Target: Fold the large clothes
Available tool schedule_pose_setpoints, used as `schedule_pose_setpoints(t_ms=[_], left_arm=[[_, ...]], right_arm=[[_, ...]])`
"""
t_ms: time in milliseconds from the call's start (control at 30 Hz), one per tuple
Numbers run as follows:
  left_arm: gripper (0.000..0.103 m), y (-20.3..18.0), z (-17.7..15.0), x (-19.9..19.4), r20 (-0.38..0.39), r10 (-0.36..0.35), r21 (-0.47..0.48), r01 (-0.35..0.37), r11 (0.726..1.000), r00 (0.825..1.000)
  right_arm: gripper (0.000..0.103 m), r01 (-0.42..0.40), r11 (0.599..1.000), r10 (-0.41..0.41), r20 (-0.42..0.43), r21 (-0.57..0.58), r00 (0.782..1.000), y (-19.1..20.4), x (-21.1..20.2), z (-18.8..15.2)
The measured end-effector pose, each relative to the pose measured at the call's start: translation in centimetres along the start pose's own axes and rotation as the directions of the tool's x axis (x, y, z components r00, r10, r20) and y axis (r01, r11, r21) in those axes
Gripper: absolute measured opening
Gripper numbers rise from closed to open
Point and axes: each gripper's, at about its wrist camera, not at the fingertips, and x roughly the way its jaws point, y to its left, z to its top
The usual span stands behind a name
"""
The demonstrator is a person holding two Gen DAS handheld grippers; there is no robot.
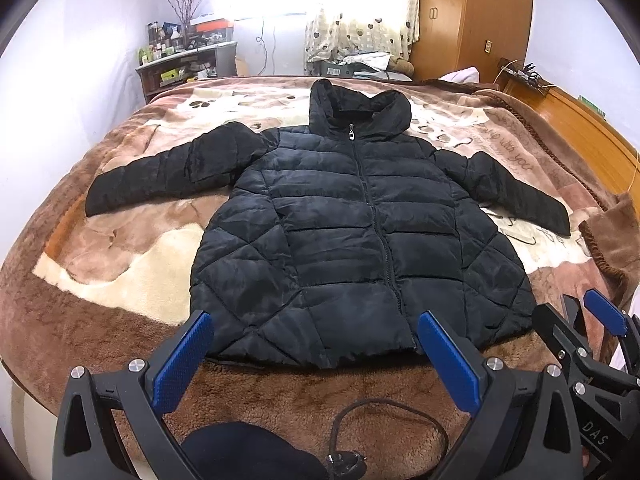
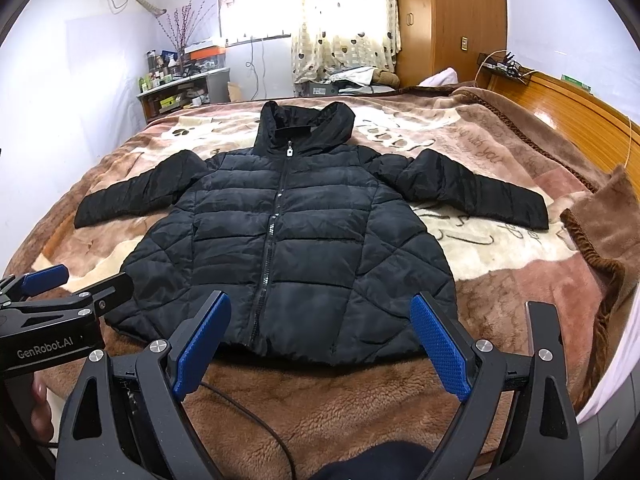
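Item: jacket (image 1: 344, 232), black, quilted, hooded, zipped shut. Lies face up and flat on the bed (image 1: 120, 272), sleeves spread to either side, hood towards the far wall, hem towards the tools. Long axis runs straight away from the viewer, along the zip (image 2: 272, 232).

Left tool (image 1: 316, 356): jaws wide apart, holding nothing, hovering just short of the hem, about centred on it. Right tool (image 2: 320, 344): likewise spread and empty, also at the hem, just beside the left one. Neither touches the cloth. Judged: no fold begun; each tool is nearer the sleeve on its own side, so the left sleeve (image 1: 160, 176) suits the left and the right sleeve (image 2: 480, 192) the right, both a reach forward and outward.

Surface: plush brown and cream blanket (image 2: 500, 312) with lettering, soft, likely to drag under the cloth. A dark cable (image 1: 392, 420) lies on it near the tools.

Room: bedroom; wooden wardrobe (image 2: 448, 20), heart-print curtain (image 2: 340, 20), cluttered shelf (image 1: 184, 64), bright window.
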Motion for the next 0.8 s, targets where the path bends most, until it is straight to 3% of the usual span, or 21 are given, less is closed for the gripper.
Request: schedule_pose_setpoints(t_ms=[800], left_arm=[[0.103,0.06,-0.02,-0.5,0.042,0.04,0.02,-0.041,0.999,0.998]], right_arm=[[0.091,-0.003,1.0,0.003,-0.001,-0.002,1.0,0.16,-0.18,-0.05]])
